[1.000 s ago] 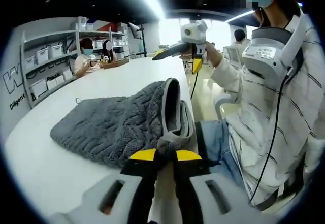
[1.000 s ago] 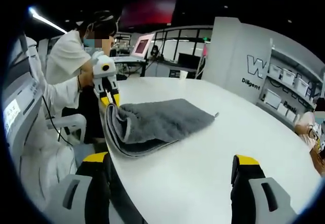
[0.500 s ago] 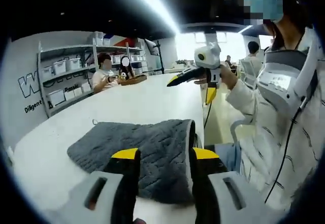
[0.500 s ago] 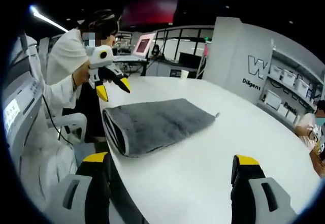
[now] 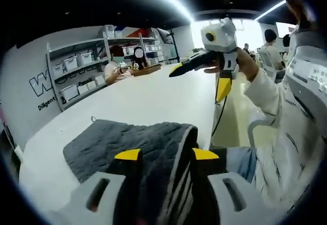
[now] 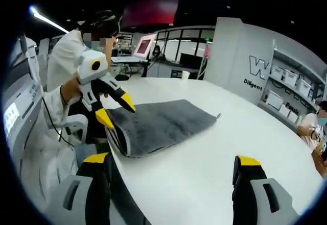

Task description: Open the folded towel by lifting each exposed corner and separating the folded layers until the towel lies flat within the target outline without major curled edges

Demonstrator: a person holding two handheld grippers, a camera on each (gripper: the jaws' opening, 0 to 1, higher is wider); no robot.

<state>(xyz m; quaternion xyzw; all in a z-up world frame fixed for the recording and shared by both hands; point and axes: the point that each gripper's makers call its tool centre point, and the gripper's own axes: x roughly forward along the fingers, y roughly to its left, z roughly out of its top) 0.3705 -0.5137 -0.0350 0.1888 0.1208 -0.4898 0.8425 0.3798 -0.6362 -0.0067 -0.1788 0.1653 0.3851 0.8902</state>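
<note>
Towel [image 6: 158,125] now between left gripper [image 6: 116,110] tips

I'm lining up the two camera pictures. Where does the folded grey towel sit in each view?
Left gripper view: grey towel low centre, behind the left gripper's yellow tips.
Right gripper view: it lies left of centre on the white table, by the near edge.
Shared landmark: the hanging loop at the towel's far corner.

A large "W" above the cut-off word "Diligent" stands on the grey wall [image 6: 255,56] beside the shelves [image 6: 294,90].
</note>
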